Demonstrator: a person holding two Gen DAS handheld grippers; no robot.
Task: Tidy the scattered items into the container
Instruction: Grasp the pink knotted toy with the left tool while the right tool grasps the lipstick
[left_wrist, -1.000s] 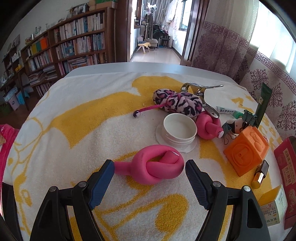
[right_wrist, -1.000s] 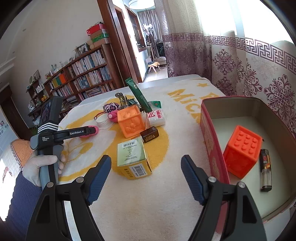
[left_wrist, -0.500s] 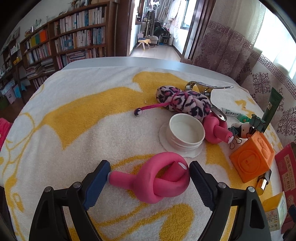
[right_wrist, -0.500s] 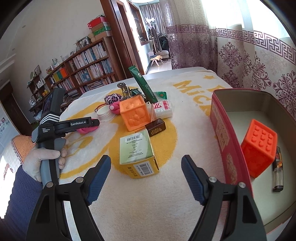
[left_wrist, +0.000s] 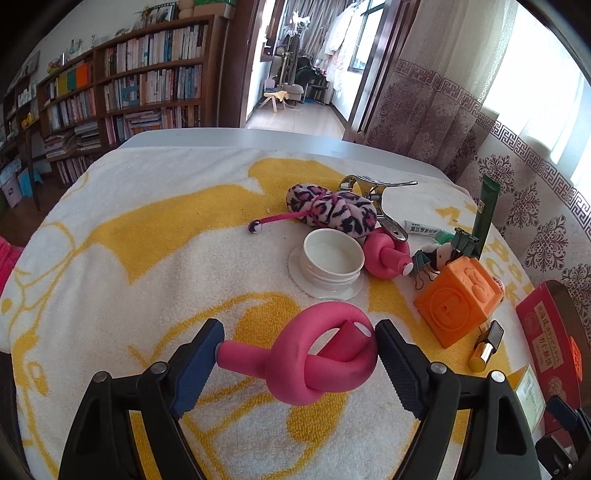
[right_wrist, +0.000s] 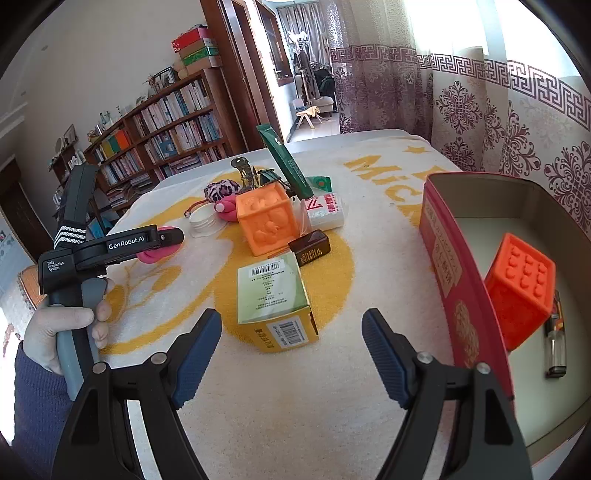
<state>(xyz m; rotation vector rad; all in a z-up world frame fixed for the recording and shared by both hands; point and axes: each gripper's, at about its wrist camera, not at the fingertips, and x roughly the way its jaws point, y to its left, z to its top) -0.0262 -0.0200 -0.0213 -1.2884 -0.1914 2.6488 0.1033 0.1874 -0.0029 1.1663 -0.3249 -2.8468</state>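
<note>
Apparently left tongs (left_wrist: 297, 363) pinch pink knot (left_wrist: 325, 352) before white cup (left_wrist: 331, 258).

The towel (left_wrist: 147, 258) over the tabletop is white with yellow swirls and yellow lettering, and on it lie a bright pink knotted foam tube (left_wrist: 317, 365), a white lid (left_wrist: 328, 264), a leopard-spotted pink, black and white plush toy (left_wrist: 332, 212), an orange embossed cube (left_wrist: 456, 302) and a dark green tube (left_wrist: 485, 212). The tin (right_wrist: 454, 273) is red outside with gold print and pale inside, holding a red-orange studded block (right_wrist: 517, 288). A pale green and yellow carton (right_wrist: 275, 299) carries black barcodes, beside a dark brown lighter (right_wrist: 310, 251) with gold print; both grippers have black frames with blue finger pads (right_wrist: 195, 354).
</note>
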